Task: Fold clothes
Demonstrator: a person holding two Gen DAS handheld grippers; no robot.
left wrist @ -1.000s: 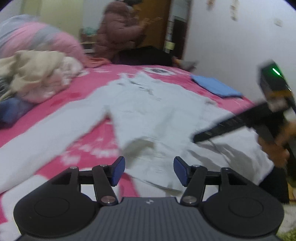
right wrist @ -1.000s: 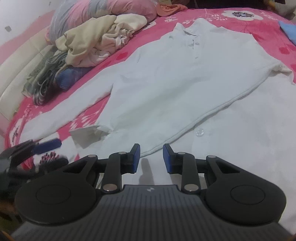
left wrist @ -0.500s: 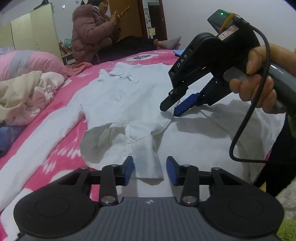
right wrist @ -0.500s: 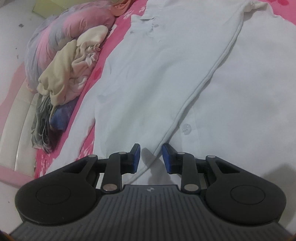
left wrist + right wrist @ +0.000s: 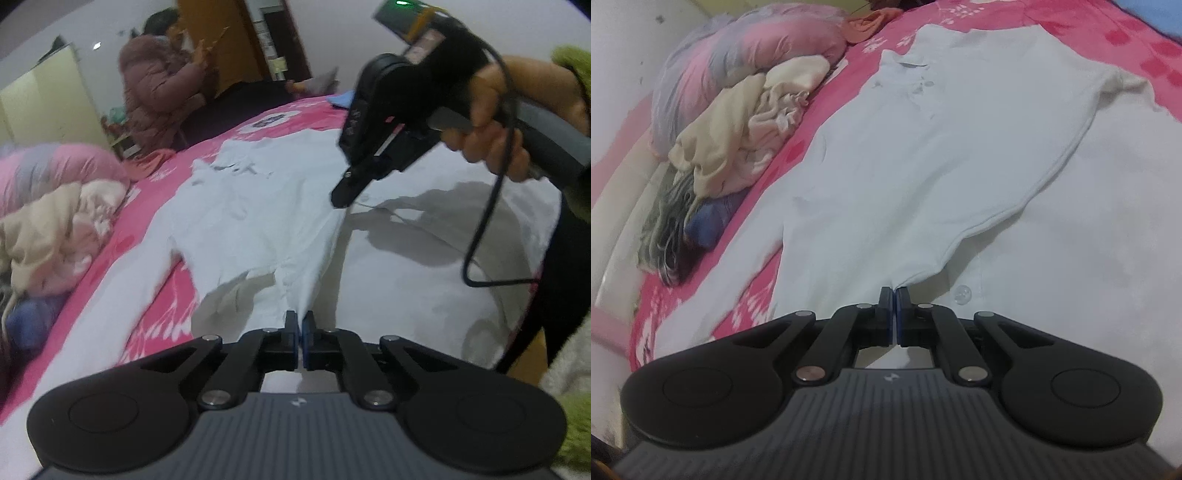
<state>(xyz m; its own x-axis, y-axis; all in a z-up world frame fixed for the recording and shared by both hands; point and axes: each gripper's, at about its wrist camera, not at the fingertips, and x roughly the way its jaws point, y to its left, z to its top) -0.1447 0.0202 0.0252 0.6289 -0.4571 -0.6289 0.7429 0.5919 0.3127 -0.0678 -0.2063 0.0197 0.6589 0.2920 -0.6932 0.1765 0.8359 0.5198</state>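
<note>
A white polo shirt [image 5: 258,206] [image 5: 942,147] lies flat on the pink bed, collar at the far end. In the left wrist view my left gripper [image 5: 299,323] is shut, and the near corner of the shirt's hem is pinched between its blue pads. The right wrist view shows my right gripper [image 5: 894,299] shut on the hem edge further along. From the left wrist view the right gripper [image 5: 341,197] comes down from the upper right onto the shirt's edge, held by a hand [image 5: 491,122].
Another white garment [image 5: 1089,240] with a button [image 5: 962,295] lies under the shirt. A pile of clothes [image 5: 746,136] [image 5: 55,229] and a pink quilt [image 5: 746,48] sit on the left. A person in a padded coat [image 5: 159,85] sits at the far end. A blue cloth [image 5: 341,99] lies far right.
Both grippers went from open to shut on the shirt's hem. The left gripper moved in to the hem's corner, and the right gripper came down onto the edge.
</note>
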